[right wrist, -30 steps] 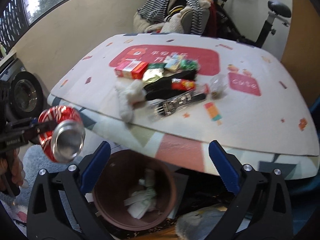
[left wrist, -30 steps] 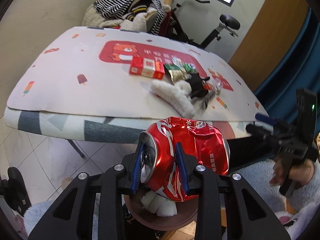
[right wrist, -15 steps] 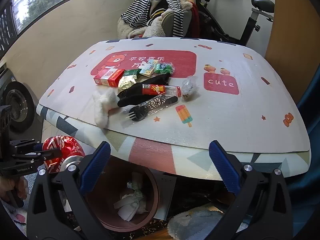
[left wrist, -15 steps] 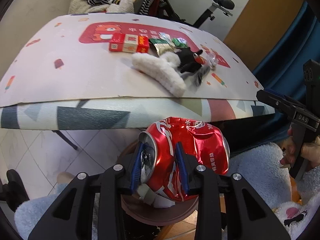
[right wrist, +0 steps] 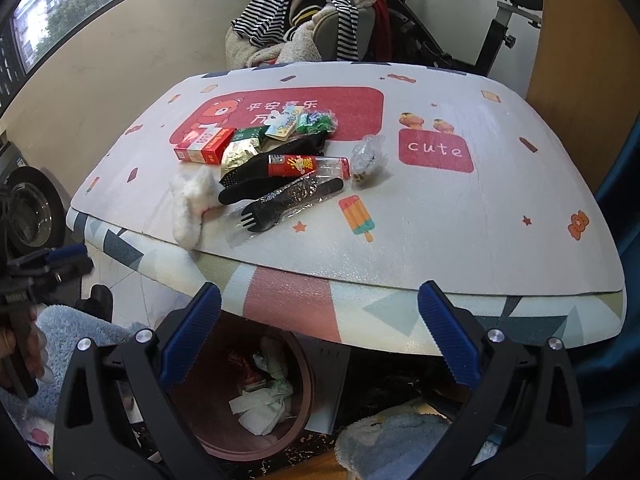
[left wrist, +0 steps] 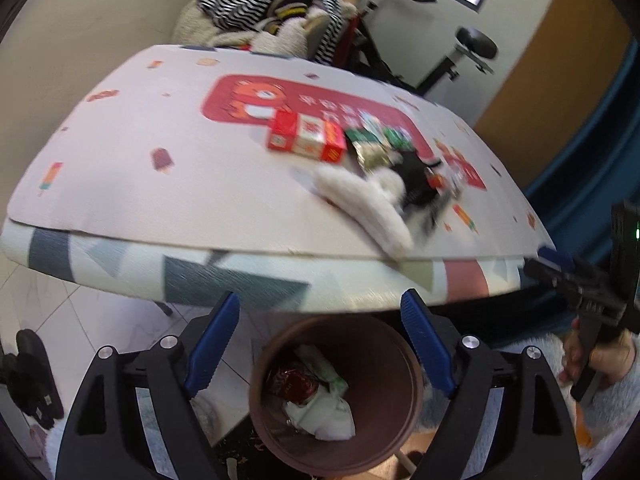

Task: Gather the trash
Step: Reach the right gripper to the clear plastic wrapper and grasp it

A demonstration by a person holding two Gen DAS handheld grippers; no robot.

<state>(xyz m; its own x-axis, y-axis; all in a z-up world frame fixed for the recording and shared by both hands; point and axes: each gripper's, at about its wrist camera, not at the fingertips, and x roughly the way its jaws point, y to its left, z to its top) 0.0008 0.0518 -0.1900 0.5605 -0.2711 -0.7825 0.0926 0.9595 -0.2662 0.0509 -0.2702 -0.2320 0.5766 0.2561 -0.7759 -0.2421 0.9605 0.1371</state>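
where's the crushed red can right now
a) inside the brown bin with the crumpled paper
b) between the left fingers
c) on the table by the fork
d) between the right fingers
a, the crushed red can lies inside the brown bin beside crumpled paper, while the left gripper, its fingers opening, has nothing between them.

Striped clothes (right wrist: 304, 4) heaped beside an exercise bike (right wrist: 500, 20).
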